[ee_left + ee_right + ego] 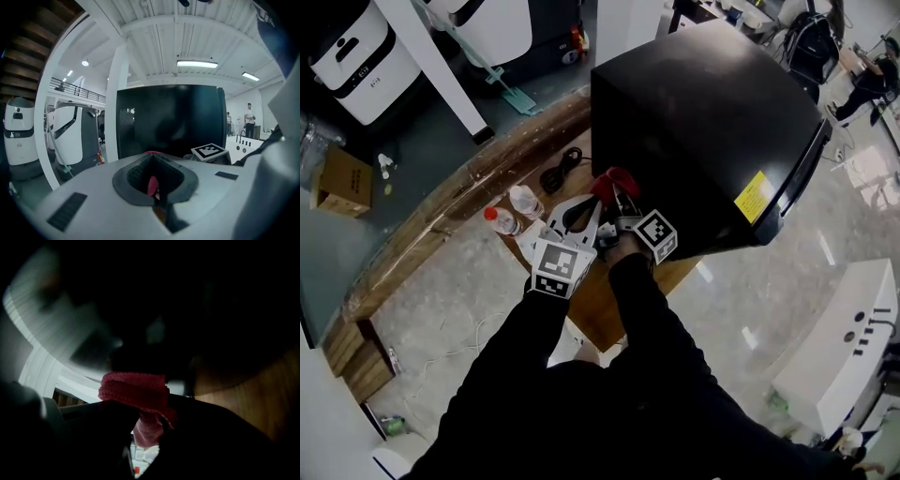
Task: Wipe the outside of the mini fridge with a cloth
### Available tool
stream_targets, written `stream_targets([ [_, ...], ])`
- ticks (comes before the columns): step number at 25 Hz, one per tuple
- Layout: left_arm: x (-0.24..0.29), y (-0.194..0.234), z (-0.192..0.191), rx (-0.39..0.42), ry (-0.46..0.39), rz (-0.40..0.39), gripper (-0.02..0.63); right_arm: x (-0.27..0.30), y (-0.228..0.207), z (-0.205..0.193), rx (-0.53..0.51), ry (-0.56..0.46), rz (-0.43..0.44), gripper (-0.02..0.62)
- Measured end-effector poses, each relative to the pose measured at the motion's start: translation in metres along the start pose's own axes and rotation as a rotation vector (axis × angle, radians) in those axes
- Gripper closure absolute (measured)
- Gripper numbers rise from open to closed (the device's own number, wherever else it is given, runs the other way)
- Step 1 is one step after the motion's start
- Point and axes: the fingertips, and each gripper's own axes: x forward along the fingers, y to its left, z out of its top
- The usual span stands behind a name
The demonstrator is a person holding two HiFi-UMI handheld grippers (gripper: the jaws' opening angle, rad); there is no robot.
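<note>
The cloth (614, 181) is held against the mini fridge's (703, 122) near wall, clamped in the right gripper's (622, 200) fingers. The left gripper's (597, 202) fingers are closed on it too. Left of the fridge, bare wooden surface (600, 305) carries two bottles (525, 202) and a cable (561, 172).

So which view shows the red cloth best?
The right gripper view: the red cloth fills the centre, bunched and clamped by the right gripper. The head view shows a small red bunch by the mini fridge; the left gripper view only a pink sliver.
</note>
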Motion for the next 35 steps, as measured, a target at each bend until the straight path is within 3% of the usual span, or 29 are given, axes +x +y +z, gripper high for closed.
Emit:
stream_targets([
  [10, 0.017, -0.007, -0.065, -0.044, 0.104, -0.051, 0.6, 0.008, -0.118, -0.018, 0.073, 0.03, -0.166, 0.494],
  [15, 0.021, -0.005, -0.067, -0.069, 0.098, -0.06, 0.6, 0.011, -0.13, -0.026, 0.066, 0.071, -0.185, 0.499],
  [20, 0.007, -0.005, -0.035, -0.078, 0.049, -0.046, 0.6, -0.009, -0.058, -0.047, -0.082, 0.183, -0.05, 0.499],
  [25, -0.031, -0.028, 0.028, -0.018, 0.008, -0.129, 0.6, -0.064, 0.045, -0.044, -0.228, 0.224, 0.062, 0.499],
  [30, -0.067, -0.054, 0.113, -0.003, -0.097, -0.194, 0.6, -0.123, 0.143, -0.009, -0.402, 0.167, 0.133, 0.497],
  [35, -0.084, -0.078, 0.166, -0.03, -0.184, -0.234, 0.6, -0.159, 0.213, 0.034, -0.443, 0.041, 0.207, 0.497],
])
